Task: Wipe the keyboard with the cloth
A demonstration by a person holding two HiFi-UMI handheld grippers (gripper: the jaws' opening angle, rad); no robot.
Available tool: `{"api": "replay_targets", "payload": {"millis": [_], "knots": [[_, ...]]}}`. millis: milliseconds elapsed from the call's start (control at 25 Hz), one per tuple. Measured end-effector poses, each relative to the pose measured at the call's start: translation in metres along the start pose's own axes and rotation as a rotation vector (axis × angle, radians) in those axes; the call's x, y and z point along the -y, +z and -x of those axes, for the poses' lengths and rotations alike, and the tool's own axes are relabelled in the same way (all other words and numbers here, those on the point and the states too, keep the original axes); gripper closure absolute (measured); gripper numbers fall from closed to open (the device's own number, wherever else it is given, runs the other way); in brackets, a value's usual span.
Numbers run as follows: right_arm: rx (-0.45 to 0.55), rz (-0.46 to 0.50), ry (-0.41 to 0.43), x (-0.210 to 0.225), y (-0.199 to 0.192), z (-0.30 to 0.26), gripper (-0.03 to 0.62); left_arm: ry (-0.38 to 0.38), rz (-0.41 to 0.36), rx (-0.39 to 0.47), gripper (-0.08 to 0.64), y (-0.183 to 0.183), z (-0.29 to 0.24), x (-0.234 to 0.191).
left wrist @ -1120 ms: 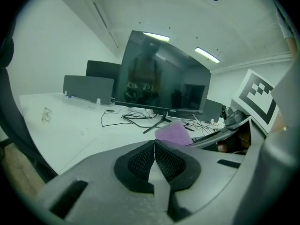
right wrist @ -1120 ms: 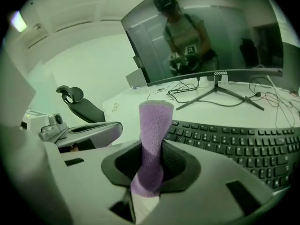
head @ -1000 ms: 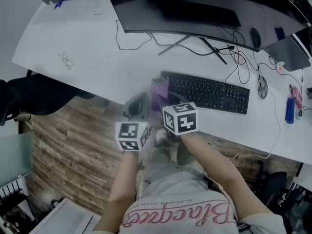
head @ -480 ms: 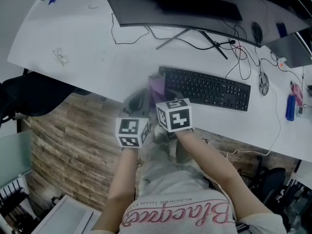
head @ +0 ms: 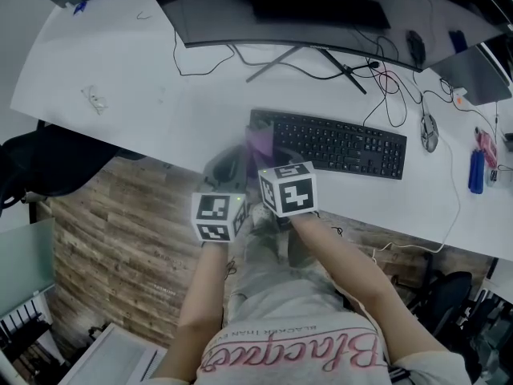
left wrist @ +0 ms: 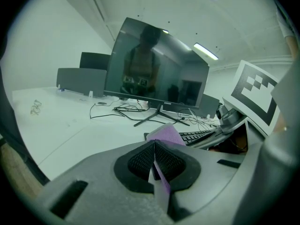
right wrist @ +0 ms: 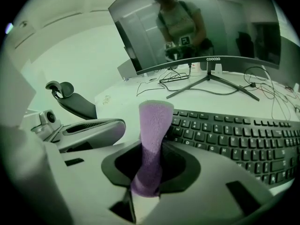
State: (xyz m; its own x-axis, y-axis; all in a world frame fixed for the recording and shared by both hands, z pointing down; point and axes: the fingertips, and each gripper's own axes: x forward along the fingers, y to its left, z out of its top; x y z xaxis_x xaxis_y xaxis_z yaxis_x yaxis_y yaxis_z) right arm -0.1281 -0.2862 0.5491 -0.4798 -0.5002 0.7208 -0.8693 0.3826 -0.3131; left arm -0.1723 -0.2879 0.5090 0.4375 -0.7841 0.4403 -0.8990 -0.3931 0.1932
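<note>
At the far left of the white bench (head: pixel 144 79) a small crumpled scrap (head: pixel 94 99) lies well apart from the work. Near the bench's front edge, the left gripper (left wrist: pixel 154 149) has its jaws clenched on one edge of the purple cloth (right wrist: pixel 153 125), a thin fold pinched flat between the pads. The cloth runs across to the right gripper (right wrist: pixel 151 158), whose jaws are clamped round a bunched roll of it that stands up above them. Just beyond sits the black keyboard (head: pixel 337 144), with a mouse (head: pixel 430 131) off its right end.

Over the last second the two grippers have drawn slightly closer together, and the cloth, which hung beside the keyboard's left end, now sits over its near left corner. From the right gripper view the roll rises in front of the leftmost keys; whether it touches them I cannot tell.

By my reading the wipe itself has not begun: the cloth has only been brought to its starting corner, and the whole run of keys to the right remains to be covered.
</note>
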Motion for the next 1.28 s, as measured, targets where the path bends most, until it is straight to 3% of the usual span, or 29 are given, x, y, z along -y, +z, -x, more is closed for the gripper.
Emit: {"api": "replay_targets", "payload": {"millis": [1280], "knots": [[0.011,-0.069,-0.118,0.108,-0.028,0.066,0.505,-0.144,-0.08,-0.026,0.555,0.004,-0.051,0.105]]}}
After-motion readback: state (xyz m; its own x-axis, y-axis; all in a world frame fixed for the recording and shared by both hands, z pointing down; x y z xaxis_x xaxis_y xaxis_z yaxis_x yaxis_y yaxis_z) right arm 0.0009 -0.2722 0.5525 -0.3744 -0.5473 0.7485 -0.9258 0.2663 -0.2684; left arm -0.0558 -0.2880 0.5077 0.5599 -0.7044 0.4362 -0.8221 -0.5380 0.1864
